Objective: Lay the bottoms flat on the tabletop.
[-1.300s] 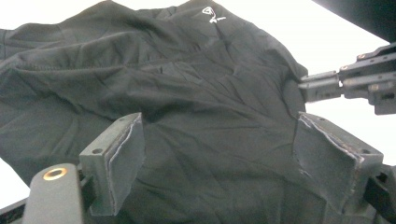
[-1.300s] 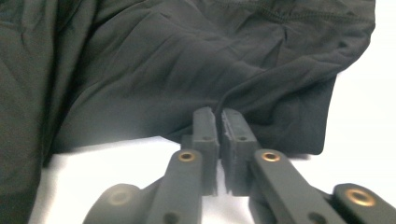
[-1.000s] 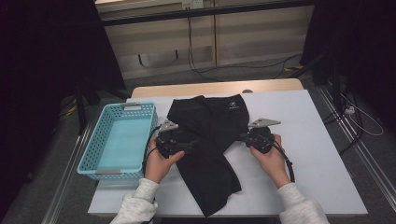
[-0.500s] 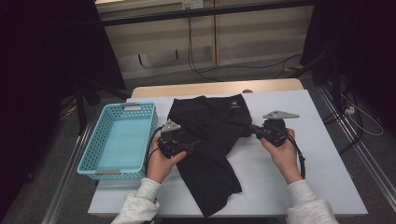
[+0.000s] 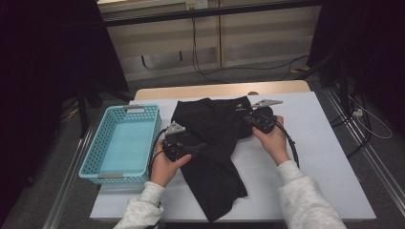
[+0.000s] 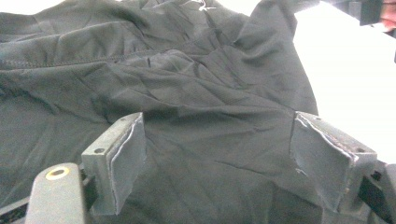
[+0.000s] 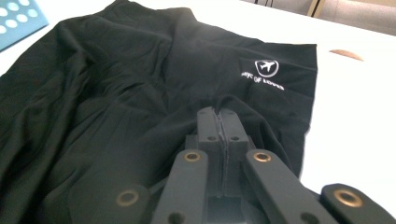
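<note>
A black garment with a small white plane logo lies crumpled on the white table. My left gripper rests over the cloth's left middle. Its jaws stand wide apart, with the fabric lying flat under them and nothing pinched by my left gripper. My right gripper is at the garment's far right part. In the right gripper view the jaws of my right gripper are pressed together on a fold of the black cloth, which puckers at their tips.
A light blue perforated basket stands on the table's left side, close to the left hand. Bare white table lies to the right of the garment and along the front edge. Cables trail from both grippers.
My right gripper has moved right and toward the far side with the cloth in it, pulling that part of the garment out. The left gripper has stayed put.
</note>
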Motion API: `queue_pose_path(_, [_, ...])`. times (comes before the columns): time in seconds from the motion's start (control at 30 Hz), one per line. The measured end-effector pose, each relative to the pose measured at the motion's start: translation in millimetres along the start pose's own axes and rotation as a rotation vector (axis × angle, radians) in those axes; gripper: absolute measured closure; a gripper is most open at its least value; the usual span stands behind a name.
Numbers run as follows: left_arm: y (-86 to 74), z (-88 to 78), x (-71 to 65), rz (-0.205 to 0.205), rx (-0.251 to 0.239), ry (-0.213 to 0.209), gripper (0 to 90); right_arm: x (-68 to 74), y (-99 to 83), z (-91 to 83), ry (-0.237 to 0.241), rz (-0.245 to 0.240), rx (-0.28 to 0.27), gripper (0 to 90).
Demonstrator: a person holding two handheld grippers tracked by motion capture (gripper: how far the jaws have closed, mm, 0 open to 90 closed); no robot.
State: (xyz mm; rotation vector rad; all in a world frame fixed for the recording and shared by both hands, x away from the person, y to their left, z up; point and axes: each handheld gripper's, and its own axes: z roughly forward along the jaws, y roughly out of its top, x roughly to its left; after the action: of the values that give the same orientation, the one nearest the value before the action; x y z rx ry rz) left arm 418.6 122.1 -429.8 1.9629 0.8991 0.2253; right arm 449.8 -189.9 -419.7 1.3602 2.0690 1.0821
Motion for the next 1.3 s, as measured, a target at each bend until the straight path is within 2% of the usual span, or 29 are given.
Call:
queue_pose_path(0.07, [-0.8,0.1,0.3,-0.004,-0.003,-0.006,19.1,1.0,-0.1,11.5,-0.012,-0.004,0.034,89.2])
queue_pose_path(0.13, [-1.6,0.2,0.2,0.000,0.001,-0.008,19.1,2.7,-5.4,22.4,-0.027,-0.020,0.091,88.0])
queue_pose_path(0.2, [-2.2,0.0,-0.1,0.002,0.004,-0.009,19.1,3.3,-12.4,29.4,-0.036,-0.032,0.140,81.2])
queue_pose_path(0.23, [-2.3,-0.5,-0.4,0.000,0.002,-0.010,19.1,3.6,-15.9,31.0,-0.033,-0.032,0.146,73.6])
queue_pose_path(0.3, [-2.2,-2.2,-0.1,0.005,0.002,-0.010,19.1,4.2,-21.5,28.5,-0.041,-0.030,0.140,68.8])
queue_pose_path(0.37, [-2.2,-4.1,-0.4,0.001,-0.001,-0.008,19.0,5.4,-25.2,20.6,-0.043,-0.010,0.107,58.9])
queue_pose_path(0.43, [-2.6,-5.2,-1.5,0.000,-0.001,-0.009,19.0,8.8,-27.9,10.1,-0.031,-0.021,0.096,50.5])
queue_pose_path(0.5, [-3.6,-5.3,-3.0,0.004,0.002,-0.006,19.0,12.6,-31.3,-2.7,-0.043,-0.038,0.082,47.8])
queue_pose_path(0.57, [-5.1,-4.8,-3.9,0.009,0.009,-0.008,19.0,15.7,-36.3,-14.7,-0.028,-0.045,0.068,45.9])
queue_pose_path(0.6, [-5.8,-4.7,-4.6,0.008,0.012,-0.006,19.0,18.0,-39.6,-19.9,-0.024,-0.036,0.064,46.0])
queue_pose_path(0.7, [-7.5,-4.6,-6.2,0.012,0.019,-0.001,18.9,26.4,-52.0,-27.4,0.039,-0.020,0.063,47.0])
queue_pose_path(0.83, [-8.5,-3.5,-9.2,0.017,0.027,-0.001,18.9,43.0,-61.7,-21.0,0.113,-0.043,0.112,47.3])
queue_pose_path(0.93, [-9.7,-2.0,-11.4,0.019,0.030,-0.004,18.9,51.5,-61.9,-11.7,0.139,-0.040,0.111,48.6])
queue_pose_path(1.1, [-13.3,-1.6,-9.9,0.024,0.043,0.007,18.9,64.4,-58.8,-1.1,0.146,-0.076,0.105,78.8])
queue_pose_path(1.17, [-14.1,-1.7,-10.2,0.014,0.034,0.009,18.9,64.5,-56.9,-0.2,0.163,-0.069,0.103,86.8])
queue_pose_path(1.3, [-14.3,-2.3,-10.1,0.027,0.040,0.011,19.0,60.6,-53.4,-6.7,0.173,-0.061,0.081,89.2])
